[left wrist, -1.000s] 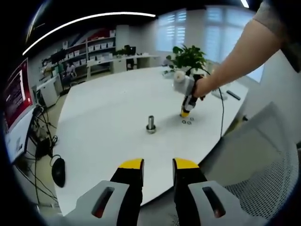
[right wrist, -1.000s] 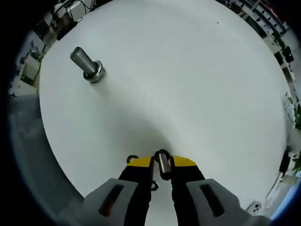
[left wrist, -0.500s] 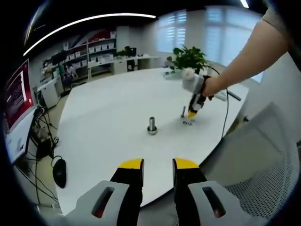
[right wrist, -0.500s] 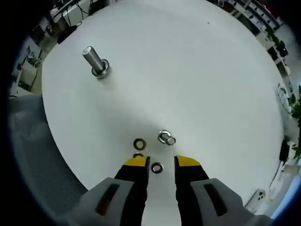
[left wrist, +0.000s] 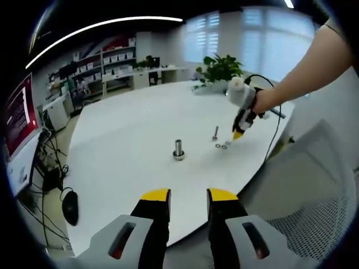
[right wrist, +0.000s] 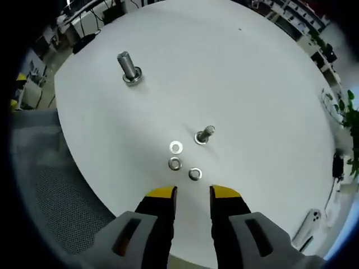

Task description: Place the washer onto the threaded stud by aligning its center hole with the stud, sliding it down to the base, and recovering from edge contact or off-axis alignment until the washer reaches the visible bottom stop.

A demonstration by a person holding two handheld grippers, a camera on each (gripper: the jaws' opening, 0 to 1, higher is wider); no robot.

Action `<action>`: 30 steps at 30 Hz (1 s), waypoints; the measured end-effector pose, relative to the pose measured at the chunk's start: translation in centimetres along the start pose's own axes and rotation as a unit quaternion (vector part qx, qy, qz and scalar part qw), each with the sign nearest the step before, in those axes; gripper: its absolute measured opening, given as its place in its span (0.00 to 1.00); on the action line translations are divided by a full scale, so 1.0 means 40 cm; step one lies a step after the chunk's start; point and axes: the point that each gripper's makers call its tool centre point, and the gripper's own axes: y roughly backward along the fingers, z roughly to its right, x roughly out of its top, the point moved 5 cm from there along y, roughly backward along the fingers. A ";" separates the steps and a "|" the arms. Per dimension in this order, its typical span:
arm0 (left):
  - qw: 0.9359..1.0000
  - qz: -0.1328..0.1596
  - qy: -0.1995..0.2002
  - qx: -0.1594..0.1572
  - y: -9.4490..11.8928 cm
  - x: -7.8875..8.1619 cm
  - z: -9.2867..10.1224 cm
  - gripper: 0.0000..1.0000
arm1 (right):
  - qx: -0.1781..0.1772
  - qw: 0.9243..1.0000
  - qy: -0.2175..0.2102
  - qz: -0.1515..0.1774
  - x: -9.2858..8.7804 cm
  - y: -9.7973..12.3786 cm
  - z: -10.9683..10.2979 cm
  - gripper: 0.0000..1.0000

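1. In the right gripper view, the right gripper (right wrist: pixel 192 193) rises from the bottom centre with its yellow-tipped jaws apart and nothing between them, above the white table (right wrist: pixel 263 95).
2. Just beyond its tips, in the lower middle of that view, three small metal rings lie flat on the table in a loose cluster: one washer (right wrist: pixel 194 174) nearest the jaws, a second ring (right wrist: pixel 175 164) to its left, and a third ring (right wrist: pixel 176 147) just above that one. None of them touches the jaws.
3. Just right of the third ring stands a small bolt (right wrist: pixel 205 134), upright on its head, near the centre of the frame.
4. Well apart from the cluster, in the upper left of the right gripper view, the larger threaded stud (right wrist: pixel 129 68) stands upright on its wide base, with bare table around it.
5. In the left gripper view, the left gripper (left wrist: pixel 188 196) sits at the bottom centre, jaws apart and empty, near the table's close edge.
6. Past it, the stud (left wrist: pixel 178 150) stands at mid-frame; to its right are the small bolt (left wrist: pixel 215 133) and the rings, too small to count.
7. At upper right of the left gripper view, a person's arm (left wrist: pixel 305 70) reaches in holding the right gripper (left wrist: pixel 238 135) just above the rings.
8. A potted plant (left wrist: pixel 220 67) stands at the table's far side; a mesh chair (left wrist: pixel 314 213) fills the lower right.
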 end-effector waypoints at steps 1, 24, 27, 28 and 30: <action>1.000 0.000 0.001 0.000 0.000 0.000 0.000 0.23 | 0.000 1.000 -0.001 0.000 -0.003 -0.001 0.001 0.26; 1.000 -0.014 -0.001 0.006 -0.004 -0.007 -0.004 0.23 | 0.004 1.000 -0.011 0.029 -0.016 -0.043 0.010 0.25; 1.000 -0.014 0.002 0.008 -0.004 -0.008 -0.006 0.23 | 0.010 0.999 -0.016 0.026 -0.007 -0.057 0.010 0.25; 1.000 -0.014 0.002 0.009 -0.004 -0.008 -0.006 0.23 | 0.010 1.000 -0.012 0.026 -0.002 -0.065 0.011 0.24; 1.000 -0.018 0.003 0.007 -0.005 -0.010 -0.005 0.23 | 0.011 1.000 -0.012 0.027 0.006 -0.070 0.012 0.24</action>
